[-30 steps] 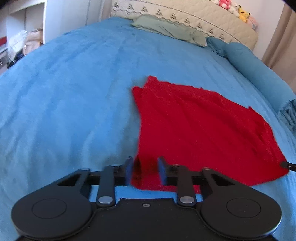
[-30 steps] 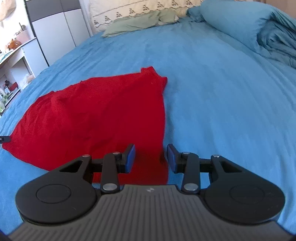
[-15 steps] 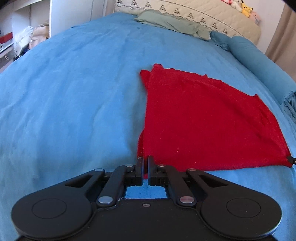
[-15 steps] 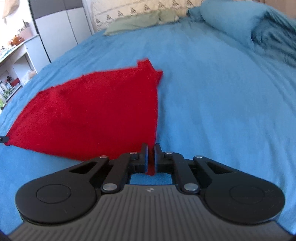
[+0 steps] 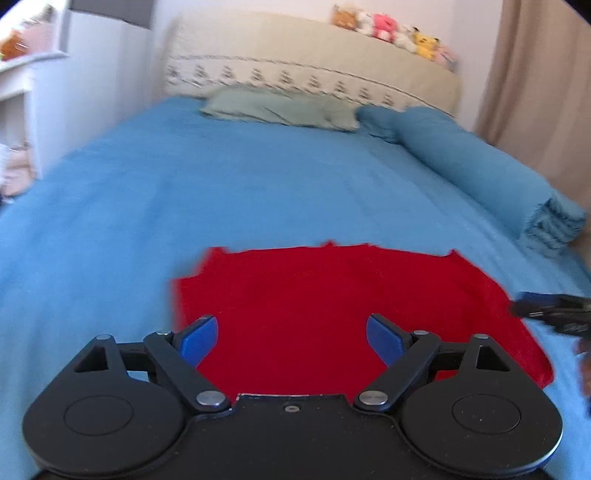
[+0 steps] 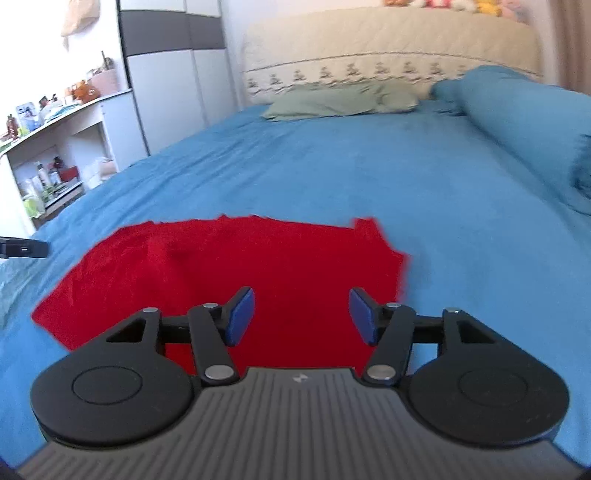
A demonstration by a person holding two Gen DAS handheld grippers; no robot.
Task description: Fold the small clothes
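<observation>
Hovering apart — left tongs and right tongs over red cloth.

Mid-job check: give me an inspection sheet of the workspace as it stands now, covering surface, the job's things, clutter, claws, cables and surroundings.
Surface: blue bedspread, smooth across the middle.
Job's things: one red garment lying flat on the bedspread, its far edge roughly straight; no other small clothes seen.
Clutter: green pillow and rolled blue duvet by the headboard, apart from the garment.
Claws: left claw open above the garment's near part, holding nothing; right claw open, also empty.
Cables: nothing seen.
Surroundings: beige headboard with plush toys on top; white shelves with bottles and a wardrobe on one side; curtain on the other.
</observation>
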